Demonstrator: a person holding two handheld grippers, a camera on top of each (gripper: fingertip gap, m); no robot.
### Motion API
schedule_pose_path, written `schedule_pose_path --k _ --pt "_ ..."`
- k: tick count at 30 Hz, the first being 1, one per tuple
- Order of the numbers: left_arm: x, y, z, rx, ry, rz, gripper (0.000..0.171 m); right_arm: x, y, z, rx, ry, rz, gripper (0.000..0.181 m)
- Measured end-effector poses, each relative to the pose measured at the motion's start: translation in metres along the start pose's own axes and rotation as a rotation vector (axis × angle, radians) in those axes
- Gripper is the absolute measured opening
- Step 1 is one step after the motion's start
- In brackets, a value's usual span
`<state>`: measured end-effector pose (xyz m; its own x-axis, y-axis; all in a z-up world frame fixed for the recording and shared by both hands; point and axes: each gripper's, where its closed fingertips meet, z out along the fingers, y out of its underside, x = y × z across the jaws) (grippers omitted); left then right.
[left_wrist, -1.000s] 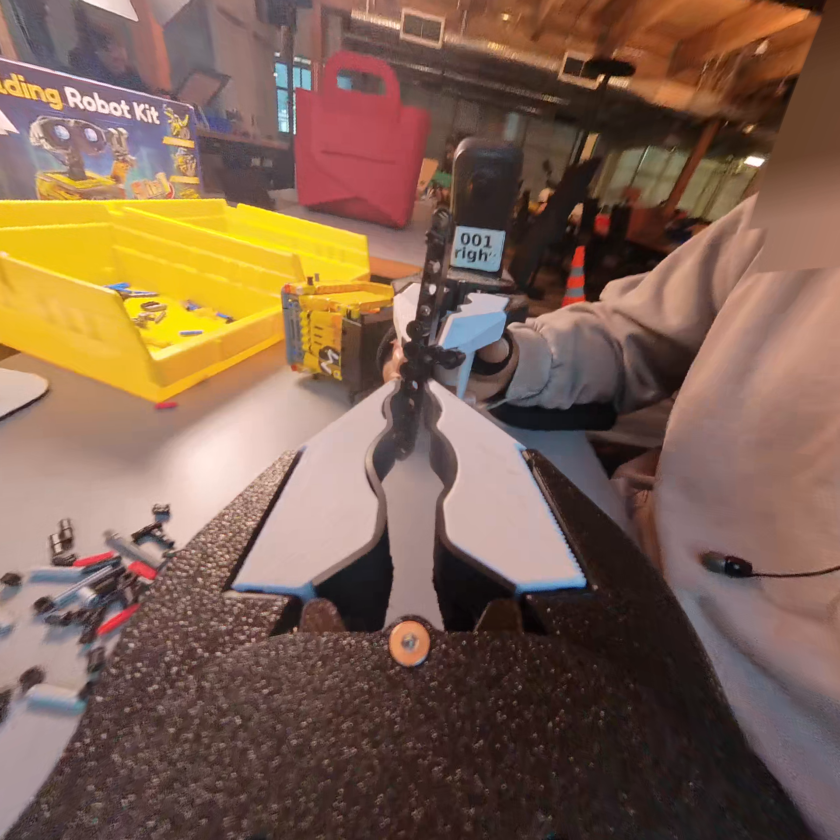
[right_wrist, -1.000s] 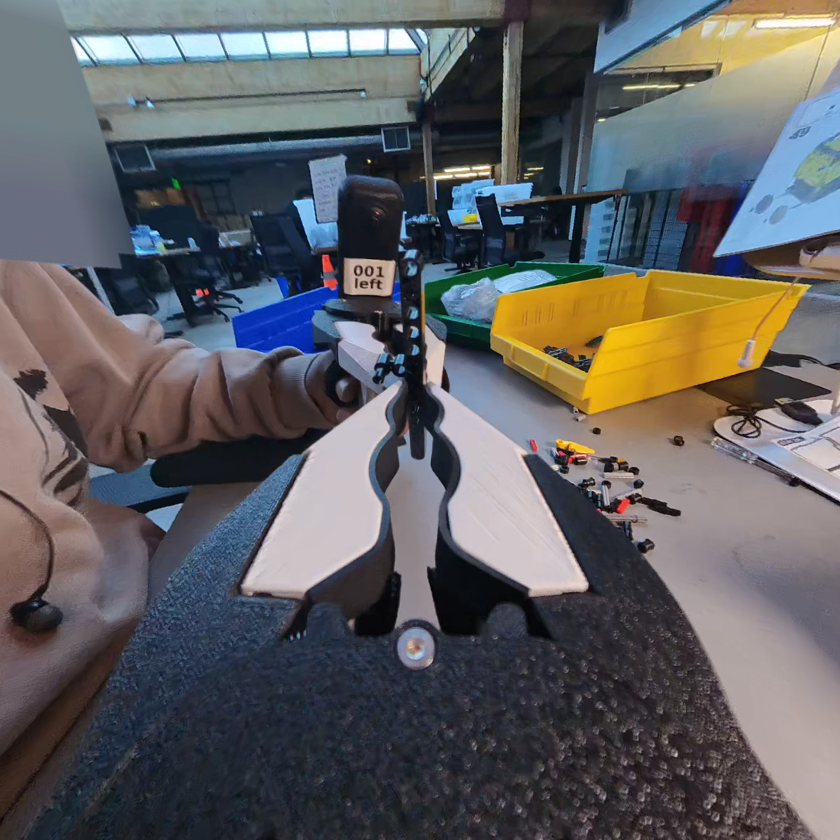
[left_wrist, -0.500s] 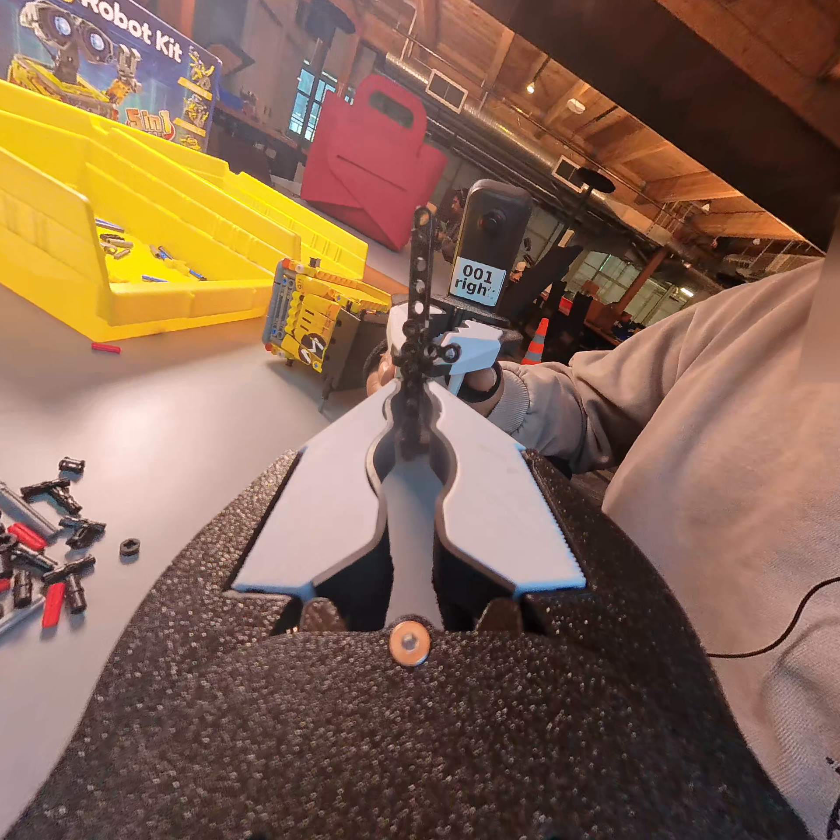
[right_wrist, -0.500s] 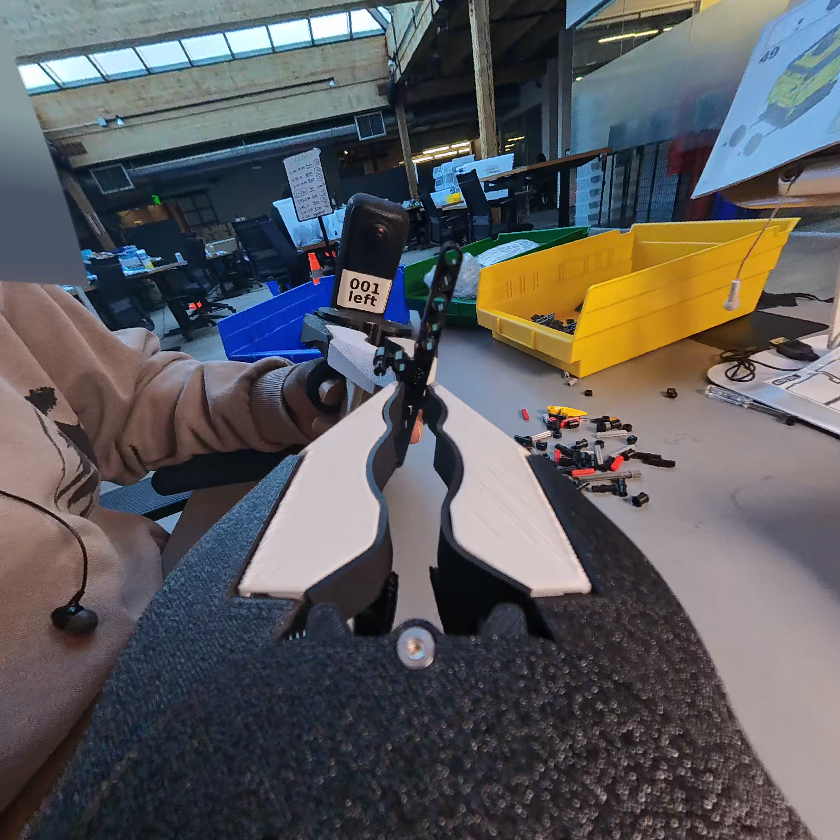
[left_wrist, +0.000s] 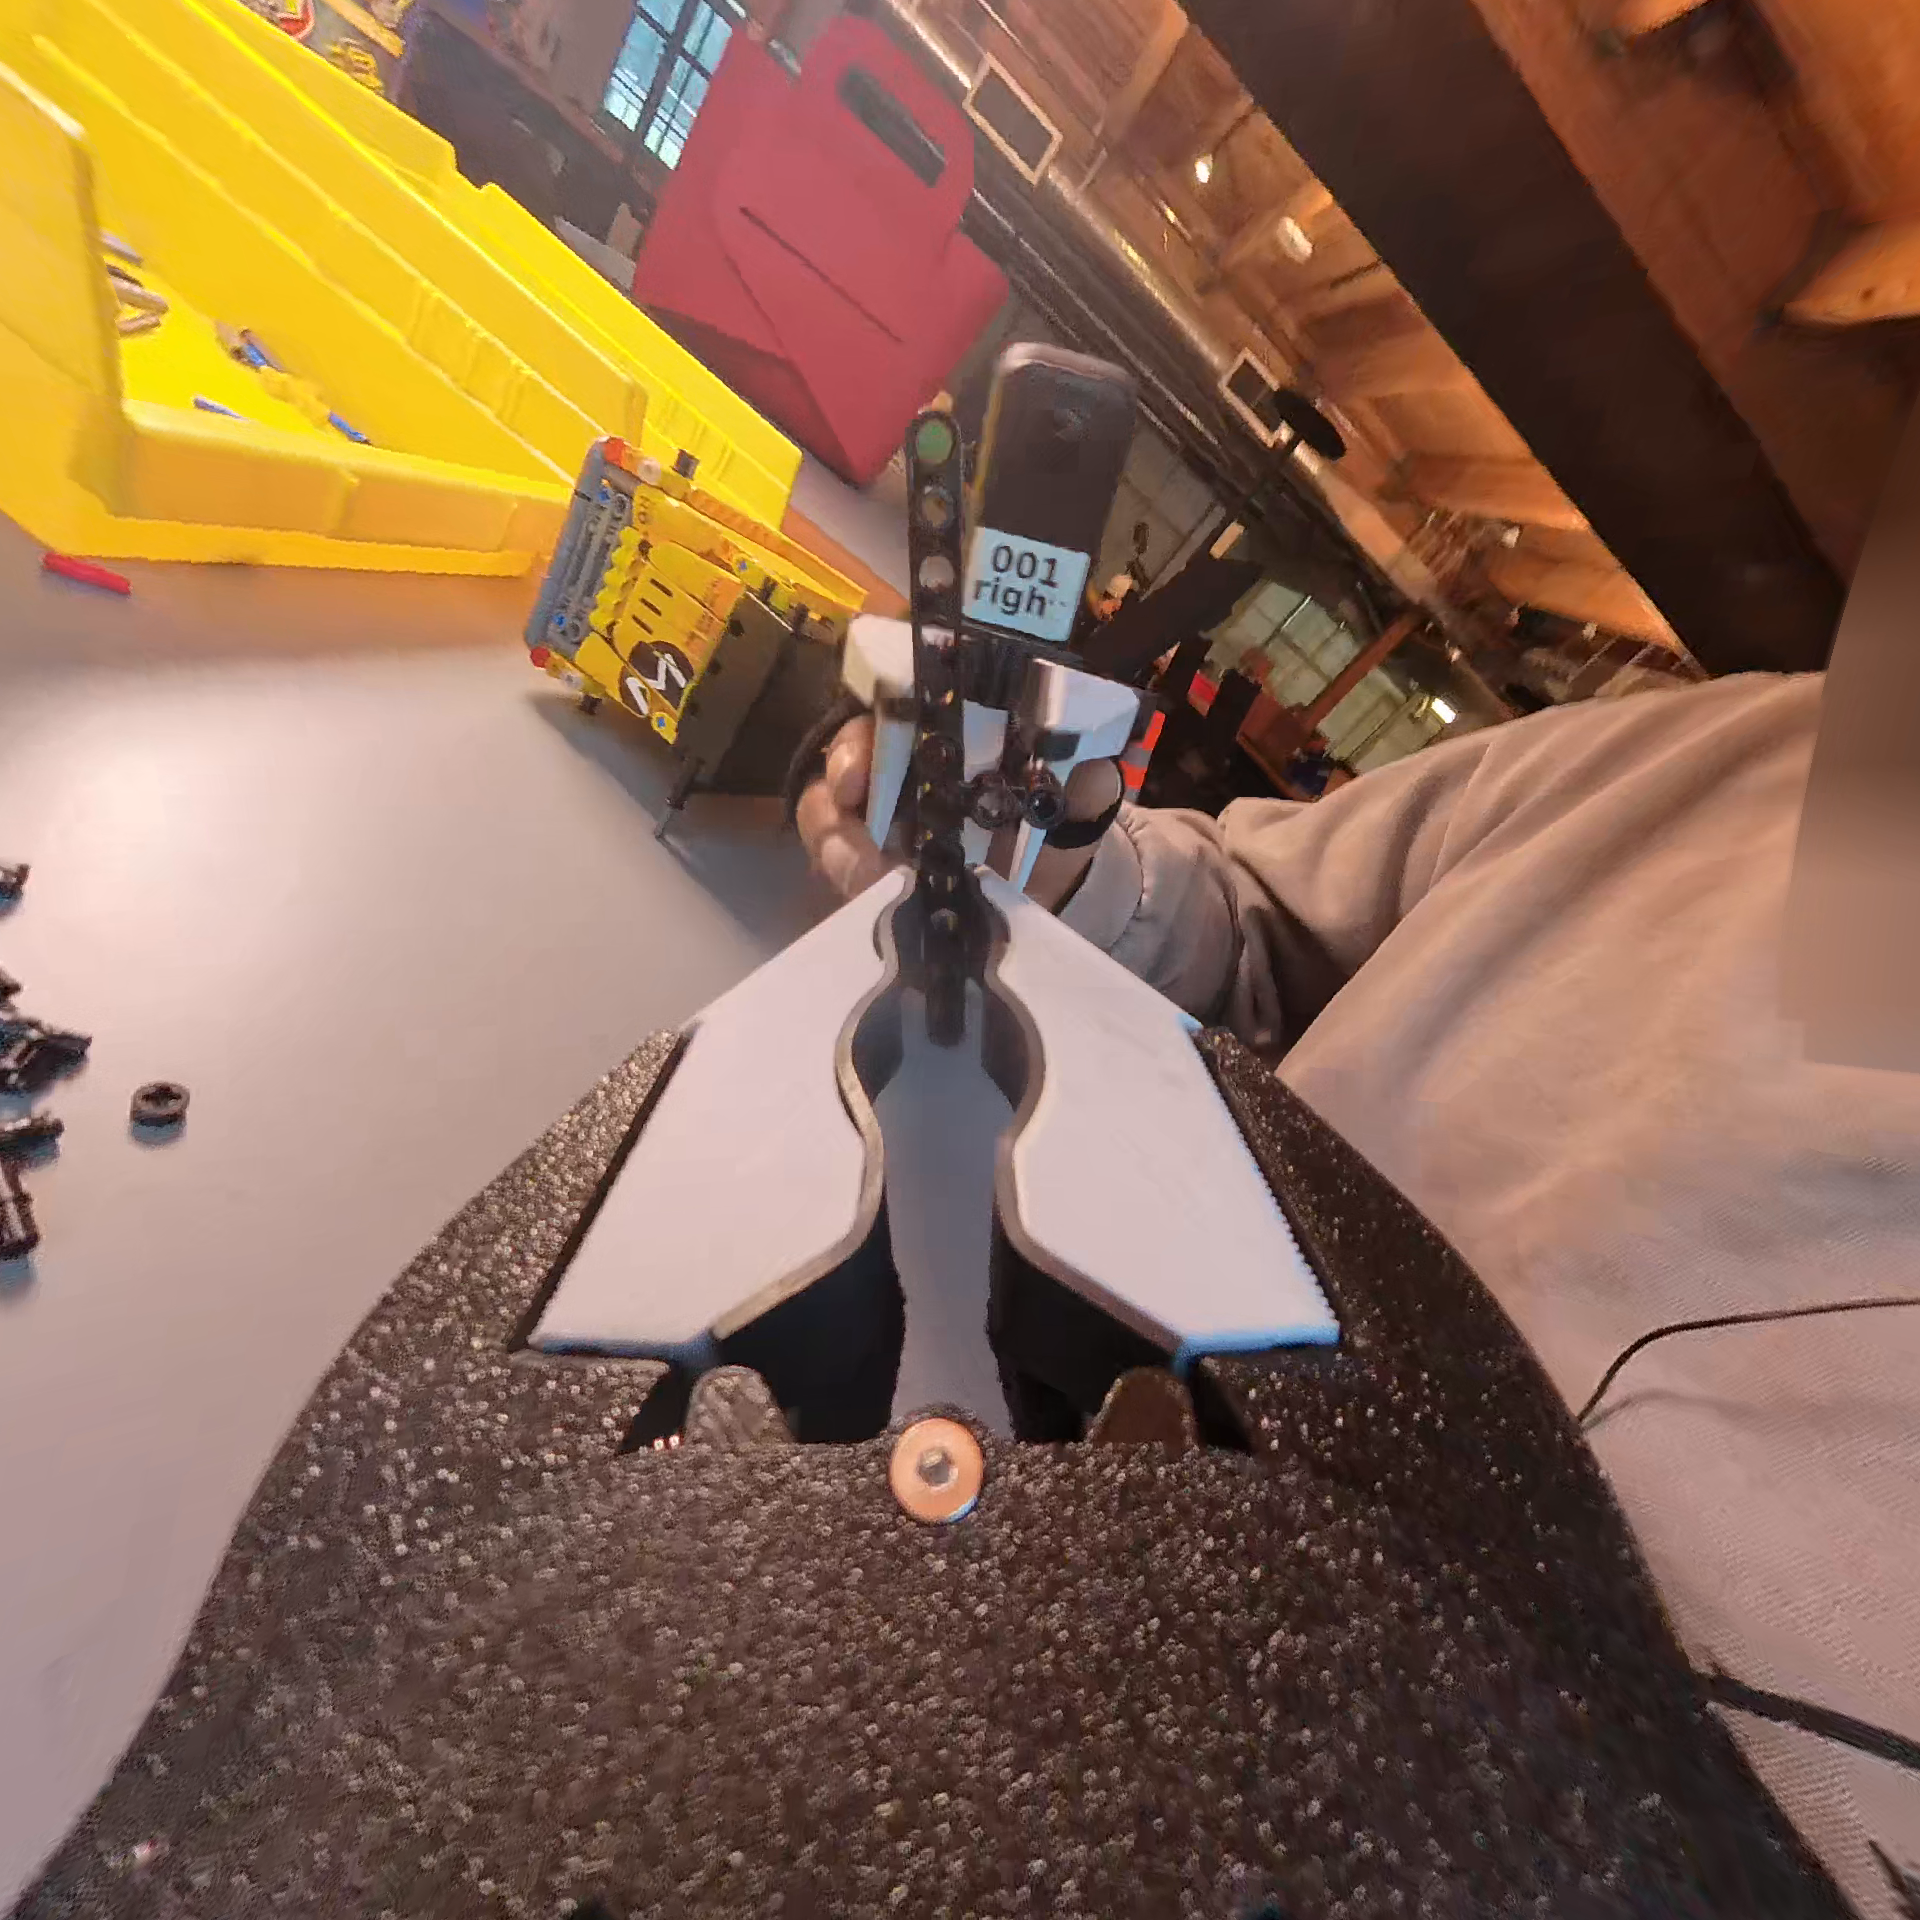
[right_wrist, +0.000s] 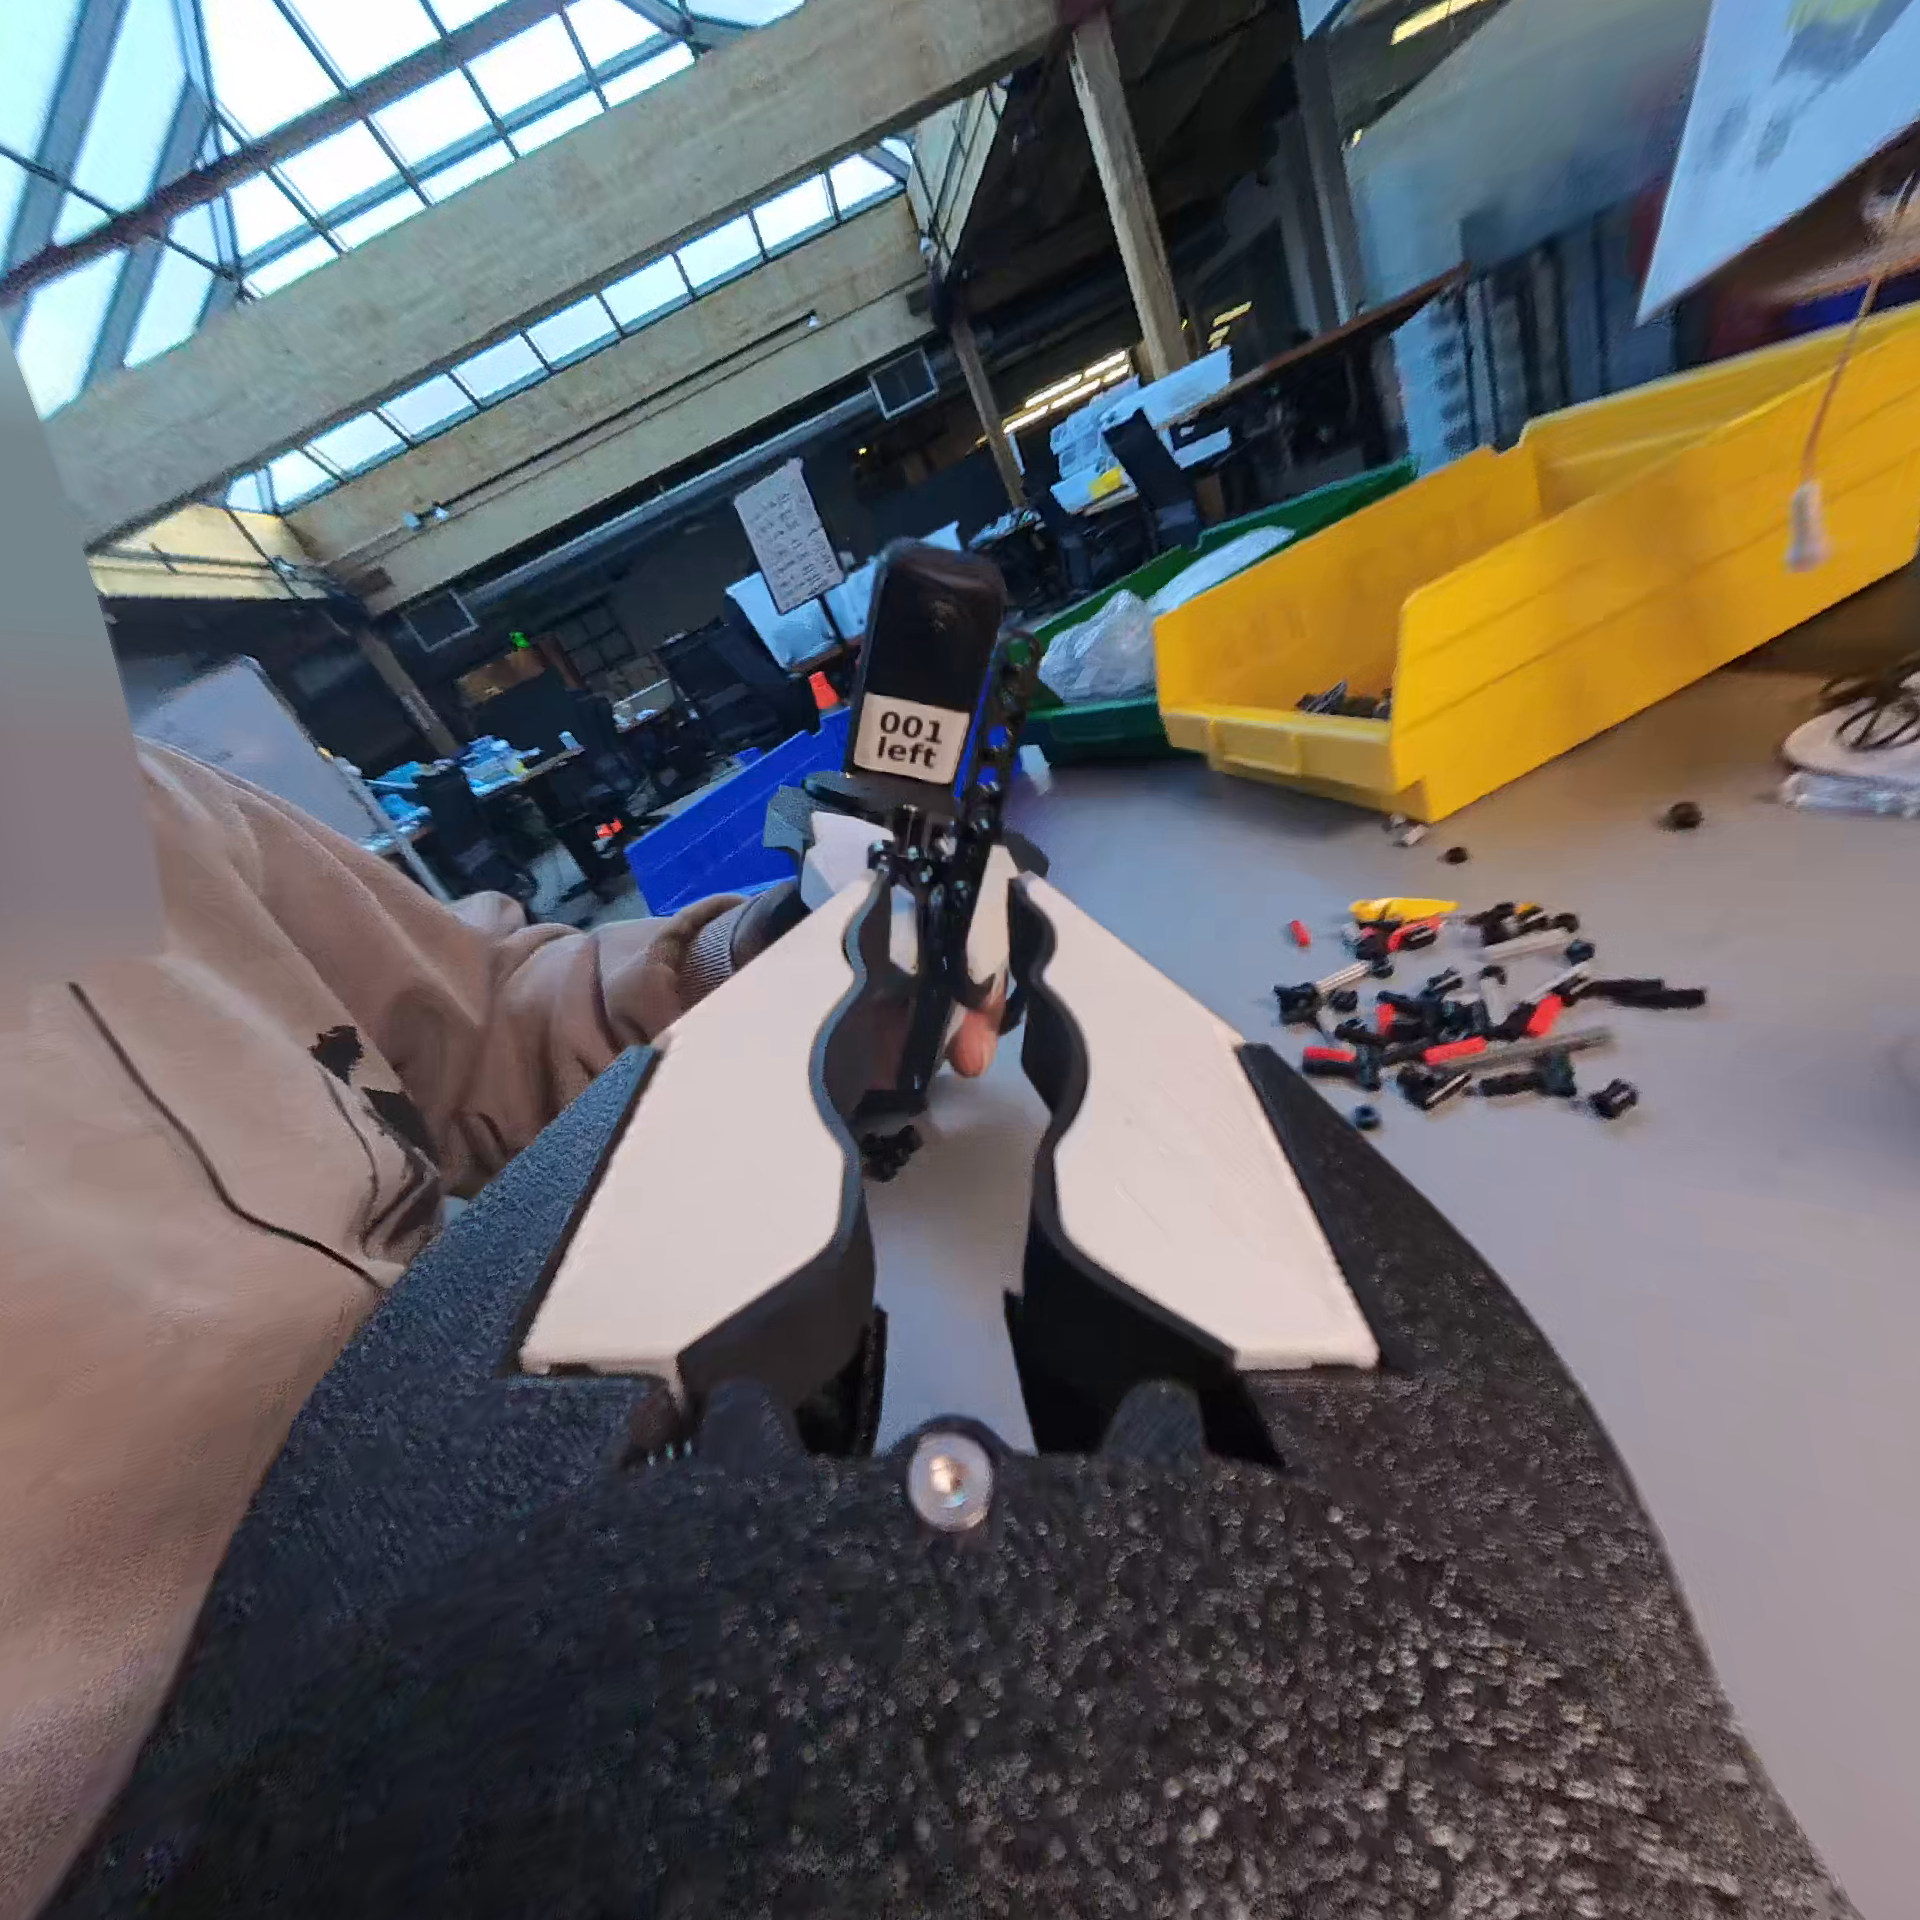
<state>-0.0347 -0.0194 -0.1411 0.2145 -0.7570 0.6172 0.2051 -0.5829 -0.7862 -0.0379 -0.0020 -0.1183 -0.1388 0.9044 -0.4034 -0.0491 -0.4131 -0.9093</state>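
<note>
My left gripper (left_wrist: 940, 899) is shut on the lower end of a black perforated beam (left_wrist: 932, 582) with small black connectors on its side, and holds it upright above the grey table (left_wrist: 364, 831). My right gripper (right_wrist: 945, 904) faces it at close range. Its jaws stand apart on either side of the beam (right_wrist: 977, 821), and the pads do not press on it. The right gripper also shows in the left wrist view (left_wrist: 966, 831), just behind the beam, with its fingers spread.
Yellow bins (left_wrist: 312, 488), a yellow and black brick model (left_wrist: 665, 623) and a red bag (left_wrist: 821, 239) stand to the left. A heap of small black and red pieces (right_wrist: 1455, 1018) lies at the right, before a yellow bin (right_wrist: 1455, 644). A person's sleeve (right_wrist: 364, 987) is close by. Both grippers' tips are close together, under 4 cm apart.
My right gripper was shut on the beam and has opened, letting it go. My left gripper keeps its hold. Both grippers have tilted and the views have rolled.
</note>
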Motion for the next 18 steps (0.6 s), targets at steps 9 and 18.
schedule_pose_path --k 9,18 --pt "0.003 0.017 0.004 -0.079 0.044 -0.129 0.007 -0.018 0.016 0.006 -0.147 0.087 -0.657 0.011" --pt "0.008 0.021 0.006 -0.102 0.052 -0.122 0.007 -0.021 0.019 0.007 -0.159 0.065 -0.654 0.003"
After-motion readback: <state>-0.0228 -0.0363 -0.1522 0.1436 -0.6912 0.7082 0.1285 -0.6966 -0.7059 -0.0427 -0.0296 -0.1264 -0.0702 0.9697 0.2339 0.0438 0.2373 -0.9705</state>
